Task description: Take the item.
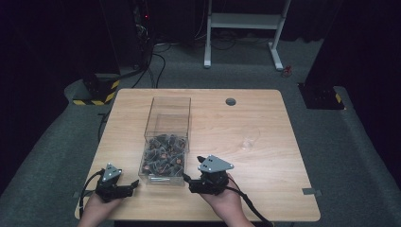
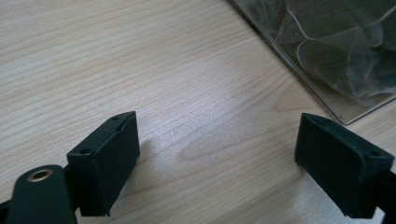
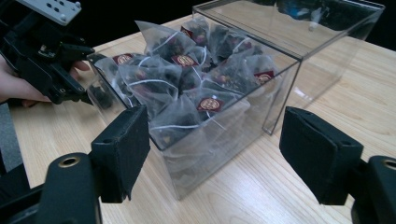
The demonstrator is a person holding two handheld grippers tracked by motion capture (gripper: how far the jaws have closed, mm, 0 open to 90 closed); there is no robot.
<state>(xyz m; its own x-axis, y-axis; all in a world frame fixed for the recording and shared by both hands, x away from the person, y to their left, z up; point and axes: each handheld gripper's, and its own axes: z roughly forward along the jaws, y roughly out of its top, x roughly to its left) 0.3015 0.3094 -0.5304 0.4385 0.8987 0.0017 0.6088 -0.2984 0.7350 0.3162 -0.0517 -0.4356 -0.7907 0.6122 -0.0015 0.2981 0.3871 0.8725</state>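
A clear plastic box (image 1: 166, 137) stands left of the table's middle, its near half heaped with pyramid tea bags (image 1: 163, 158). My left gripper (image 1: 134, 185) rests open on the wood by the box's near-left corner. In the left gripper view the left gripper (image 2: 219, 158) has bare wood between its jaws and the box's corner (image 2: 327, 60) at upper right. My right gripper (image 1: 193, 169) is open beside the box's near-right corner. In the right gripper view the right gripper (image 3: 215, 149) frames the box's corner (image 3: 224, 135) and tea bags (image 3: 187, 70), not touching them. The left gripper (image 3: 86, 77) sits beyond.
A small clear object (image 1: 249, 139) lies on the table right of the box. A round cable hole (image 1: 230, 101) is near the far edge. A white desk frame (image 1: 246, 23) and dark equipment stand on the floor behind the table.
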